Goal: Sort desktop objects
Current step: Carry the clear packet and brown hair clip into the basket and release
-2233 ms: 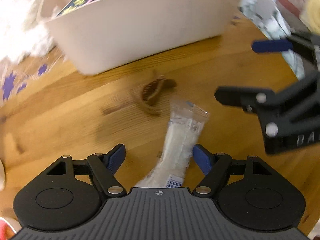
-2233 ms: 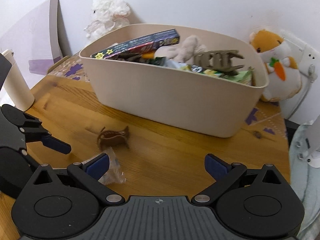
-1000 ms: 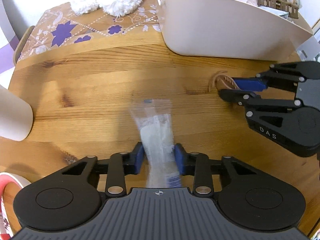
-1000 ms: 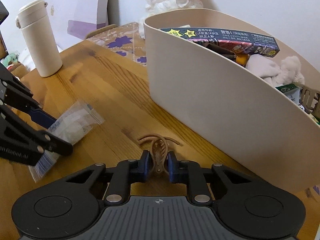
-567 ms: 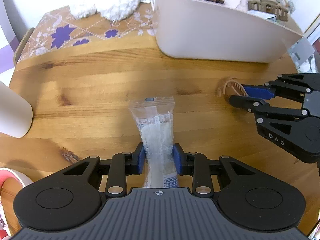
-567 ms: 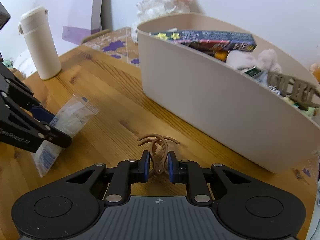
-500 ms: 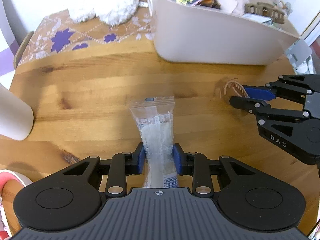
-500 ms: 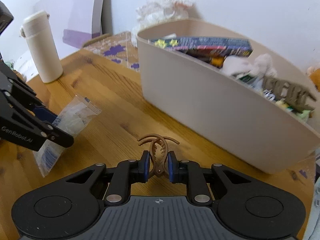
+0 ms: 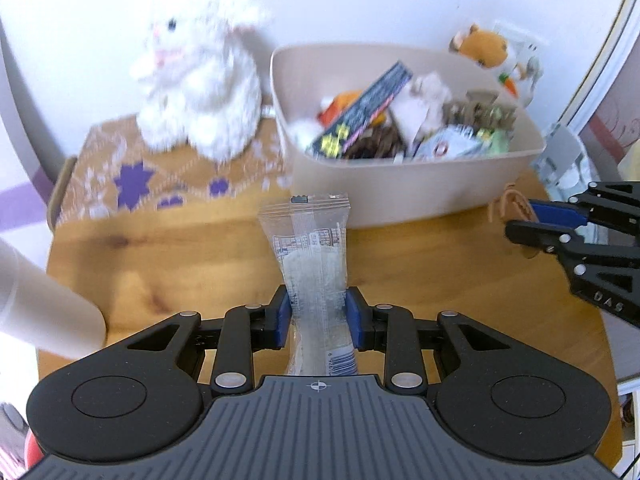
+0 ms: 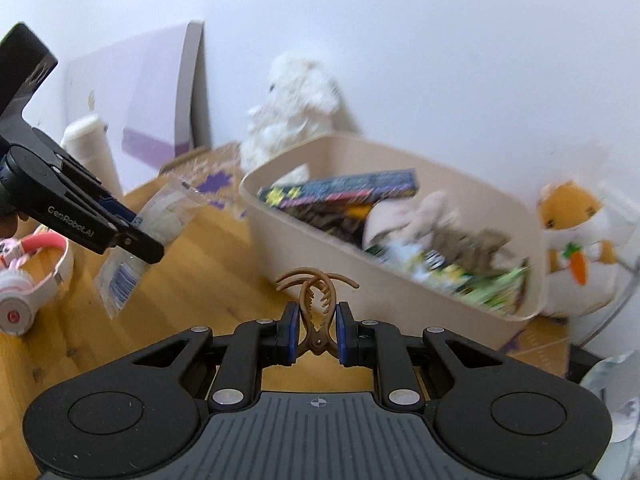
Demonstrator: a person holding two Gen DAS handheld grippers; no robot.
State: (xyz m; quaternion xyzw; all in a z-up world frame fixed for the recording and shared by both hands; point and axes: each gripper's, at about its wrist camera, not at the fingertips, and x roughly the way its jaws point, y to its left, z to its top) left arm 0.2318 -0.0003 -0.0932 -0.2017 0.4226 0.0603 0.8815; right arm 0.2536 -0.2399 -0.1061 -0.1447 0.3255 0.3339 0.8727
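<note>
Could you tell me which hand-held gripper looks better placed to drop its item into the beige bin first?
Probably the right hand-held gripper: its hair clip sits right at the bin wall. The left hand-held gripper holds its packet farther back from the rim.

A plain white wall (image 10: 400,60) backs the wooden bench (image 9: 180,264); a purple-patterned mat (image 9: 132,176) covers its upper left corner.
</note>
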